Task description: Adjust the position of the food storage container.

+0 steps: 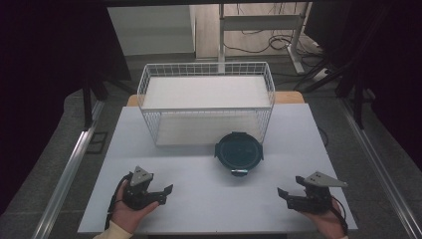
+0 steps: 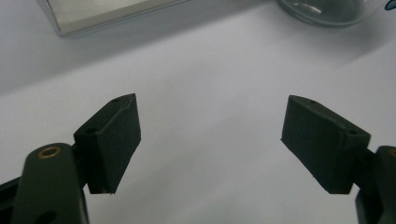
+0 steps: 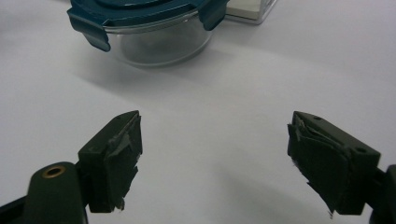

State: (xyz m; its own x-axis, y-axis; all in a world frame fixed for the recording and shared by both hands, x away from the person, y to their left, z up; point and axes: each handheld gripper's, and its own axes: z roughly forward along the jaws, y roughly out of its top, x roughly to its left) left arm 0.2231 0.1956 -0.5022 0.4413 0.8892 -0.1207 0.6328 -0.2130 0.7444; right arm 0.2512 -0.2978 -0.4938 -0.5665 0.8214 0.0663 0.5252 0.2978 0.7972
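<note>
Both the left claw (image 1: pixel 160 194) and right claw (image 1: pixel 288 196) are spread, empty, over the white tabletop (image 1: pixel 199 199). The round glass container with teal clip-lid (image 1: pixel 238 152) is judged rigid, heavy, slippery, breakable; its rim should be gripped.

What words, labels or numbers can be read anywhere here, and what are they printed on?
None can be read.
The round container's teal lid has faint raised marks in the high view, too small and blurred to read.
The white wire basket, the white table, the left gripper and the right gripper carry no visible text.
</note>
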